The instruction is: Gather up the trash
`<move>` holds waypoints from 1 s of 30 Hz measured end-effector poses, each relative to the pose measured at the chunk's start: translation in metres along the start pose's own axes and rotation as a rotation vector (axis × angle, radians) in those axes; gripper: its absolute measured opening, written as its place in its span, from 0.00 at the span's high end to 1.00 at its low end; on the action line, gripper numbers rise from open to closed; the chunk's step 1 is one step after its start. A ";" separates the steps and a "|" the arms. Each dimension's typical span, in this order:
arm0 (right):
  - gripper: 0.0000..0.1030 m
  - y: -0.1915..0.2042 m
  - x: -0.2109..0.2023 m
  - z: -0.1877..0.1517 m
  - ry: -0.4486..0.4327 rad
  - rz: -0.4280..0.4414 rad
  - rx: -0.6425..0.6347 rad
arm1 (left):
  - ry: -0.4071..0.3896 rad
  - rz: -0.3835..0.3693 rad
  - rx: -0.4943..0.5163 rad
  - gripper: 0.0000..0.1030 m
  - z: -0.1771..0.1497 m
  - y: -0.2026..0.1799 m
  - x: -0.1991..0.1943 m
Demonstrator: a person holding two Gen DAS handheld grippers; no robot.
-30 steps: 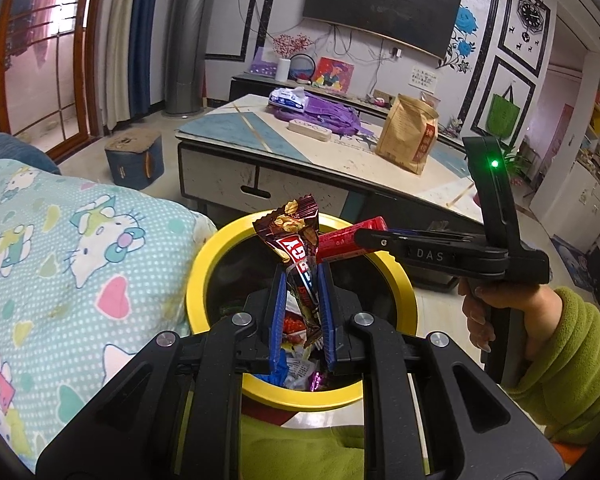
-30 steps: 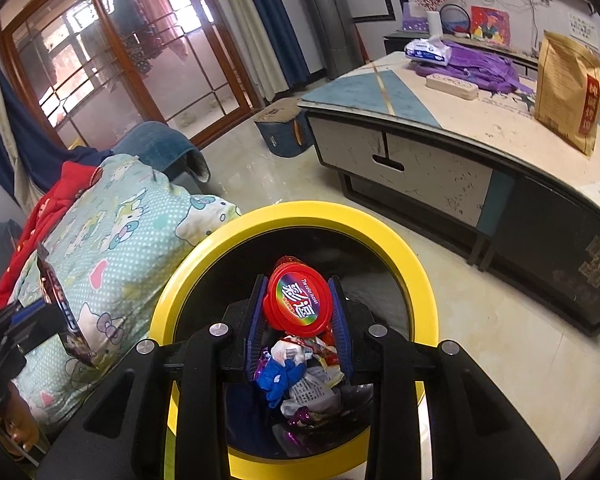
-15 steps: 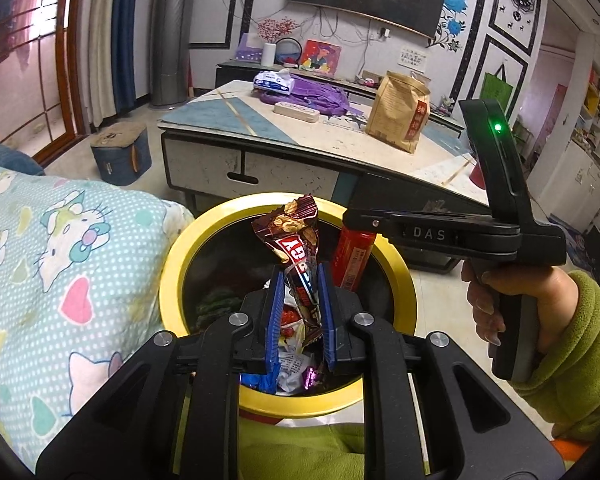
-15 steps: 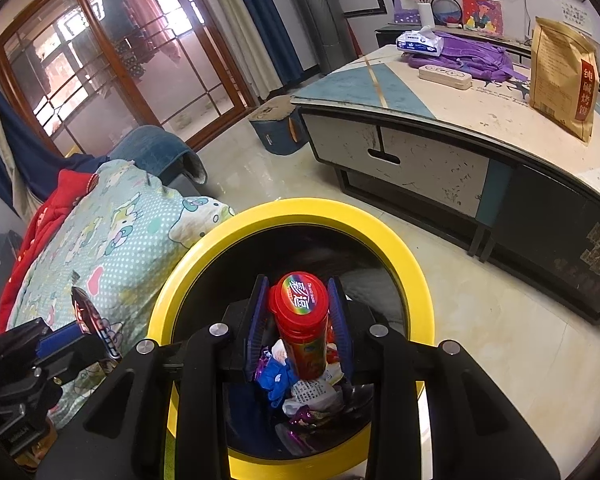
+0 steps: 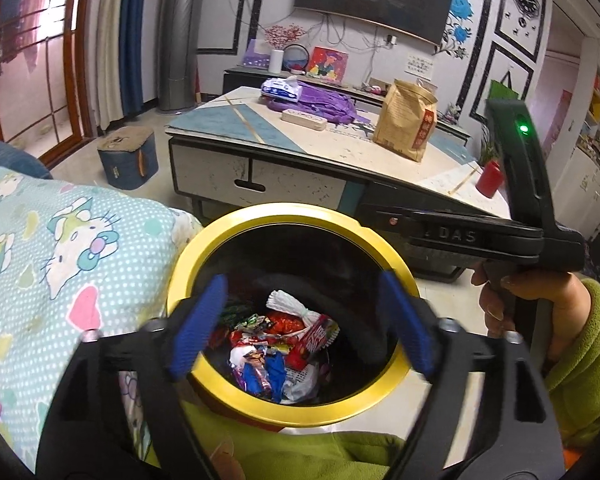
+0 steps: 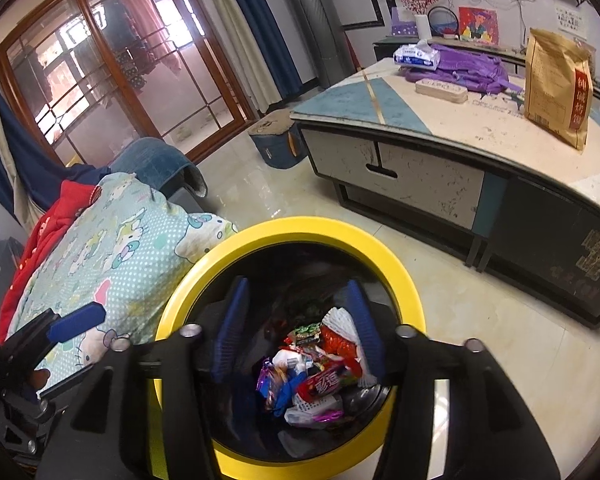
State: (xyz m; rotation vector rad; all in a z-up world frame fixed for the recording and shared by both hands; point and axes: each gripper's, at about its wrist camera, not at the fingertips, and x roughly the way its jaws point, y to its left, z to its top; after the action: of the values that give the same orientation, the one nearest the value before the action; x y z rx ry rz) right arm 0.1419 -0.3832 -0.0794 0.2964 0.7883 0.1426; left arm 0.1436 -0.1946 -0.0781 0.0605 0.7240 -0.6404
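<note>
Both sets of jaws are swinging open with nothing between them: the left gripper has its blue pads spread wide over the bin mouth, and the right gripper is parting too, empty. Below them, inside the yellow-rimmed trash bin, the red candy tube lies on its side atop the heap of wrappers, so this pair of drops looks done. A second ago the left jaws were pinching an upright brown snack wrapper above the rim and the right jaws were clamped on that red tube; half a second ago the tube was tipped nose-down over the opening. Now both have gone in, though I can't pick the brown wrapper out of the pile. The person's hand grips the right tool's handle beside the bin. Further out, the desk carries a brown paper bag, presumably not trash.
</note>
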 end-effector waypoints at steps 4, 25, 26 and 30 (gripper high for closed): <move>0.29 0.005 -0.007 0.001 -0.021 -0.025 -0.028 | -0.001 0.035 -0.016 0.11 0.000 0.007 -0.005; 0.06 0.102 -0.028 -0.009 -0.061 0.067 -0.181 | -0.106 0.316 -0.196 0.11 -0.024 0.087 -0.092; 0.06 0.110 -0.031 -0.010 -0.075 0.071 -0.191 | -0.117 0.329 -0.201 0.11 -0.025 0.090 -0.098; 0.06 0.131 -0.040 -0.017 -0.129 0.075 -0.228 | -0.162 0.375 -0.225 0.11 -0.028 0.100 -0.122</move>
State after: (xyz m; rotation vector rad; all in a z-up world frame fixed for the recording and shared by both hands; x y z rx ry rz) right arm 0.0994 -0.2647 -0.0228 0.1177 0.6267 0.2793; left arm 0.1139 -0.0427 -0.0384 -0.0617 0.6028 -0.2003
